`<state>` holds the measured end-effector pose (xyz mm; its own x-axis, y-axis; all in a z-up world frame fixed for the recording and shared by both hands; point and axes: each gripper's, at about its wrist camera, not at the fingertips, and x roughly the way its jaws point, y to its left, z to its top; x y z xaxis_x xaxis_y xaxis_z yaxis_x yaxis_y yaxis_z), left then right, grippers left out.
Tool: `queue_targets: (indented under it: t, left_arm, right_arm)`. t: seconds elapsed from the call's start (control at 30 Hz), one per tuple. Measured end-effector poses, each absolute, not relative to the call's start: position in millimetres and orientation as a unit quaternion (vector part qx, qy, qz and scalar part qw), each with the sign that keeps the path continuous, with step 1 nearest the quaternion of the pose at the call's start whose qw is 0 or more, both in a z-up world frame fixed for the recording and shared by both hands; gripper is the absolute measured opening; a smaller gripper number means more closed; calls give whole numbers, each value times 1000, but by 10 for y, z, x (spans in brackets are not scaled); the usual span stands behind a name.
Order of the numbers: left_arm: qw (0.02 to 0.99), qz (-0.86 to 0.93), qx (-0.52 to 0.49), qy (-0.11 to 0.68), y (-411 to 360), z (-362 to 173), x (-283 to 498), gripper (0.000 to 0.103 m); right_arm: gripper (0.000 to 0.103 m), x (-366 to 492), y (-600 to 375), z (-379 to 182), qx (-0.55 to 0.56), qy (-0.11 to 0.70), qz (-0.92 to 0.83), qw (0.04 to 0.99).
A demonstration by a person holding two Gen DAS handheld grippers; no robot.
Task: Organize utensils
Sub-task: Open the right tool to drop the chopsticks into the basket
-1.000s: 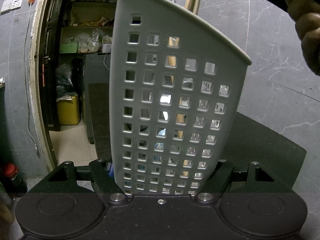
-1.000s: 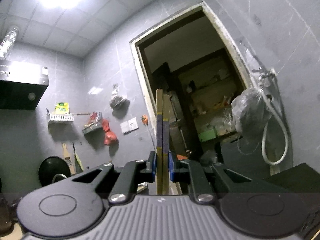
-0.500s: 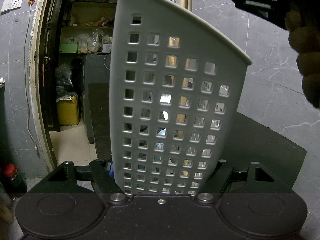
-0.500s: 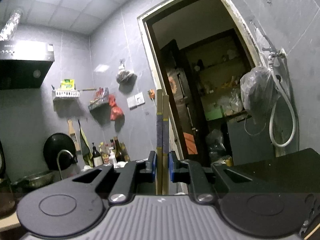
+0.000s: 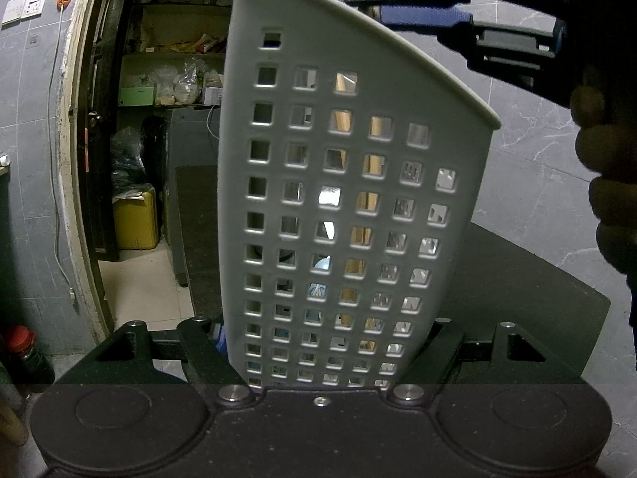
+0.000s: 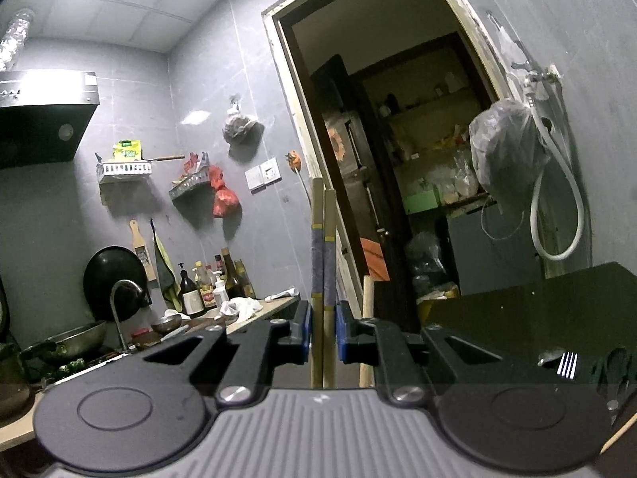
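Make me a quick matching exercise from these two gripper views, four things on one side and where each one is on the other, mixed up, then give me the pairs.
Things:
1. perforated utensil holder
2. chopsticks
3. fork
4. clear hose

Places:
A. lying on the dark table
B. between the left gripper's fingers
C. hanging on the wall beside the doorway
D. upright between the right gripper's blue pads

Pairs: 1-B, 2-D, 3-A, 4-C
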<state>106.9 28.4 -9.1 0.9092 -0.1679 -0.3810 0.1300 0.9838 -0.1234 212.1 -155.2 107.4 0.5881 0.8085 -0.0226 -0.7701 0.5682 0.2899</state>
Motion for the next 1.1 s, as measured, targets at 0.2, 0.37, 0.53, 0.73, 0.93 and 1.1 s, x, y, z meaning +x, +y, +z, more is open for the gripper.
queue_targets:
  t: [0.2,0.37,0.53,0.73,0.93,1.1]
  left_arm:
    - [976,-76,-47,199,292,-93,1066,77]
    - [976,-76,-48,199,293,-93,1067,77]
    - [976,-76,-47,199,293,-94,1067,77]
    - [976,-76,-45,199,290,-94,1068,77]
    - [976,-75,-41,201,267,-95,1072,77]
    - [976,-74,-39,201,238,-88,1070,77]
  right_arm:
    - [16,2137,-1529,992,118,93,452,879]
    - [43,2102,-1558,904,119,92,449,881]
    - [70,2086,-1767,802,166,75,442,878]
    - [103,2066,-2190,562,229,36,381,895]
    - [103,2150,-2558,142,284,49,295,911]
    - [103,2376,-2725,-150,342,91,226,907]
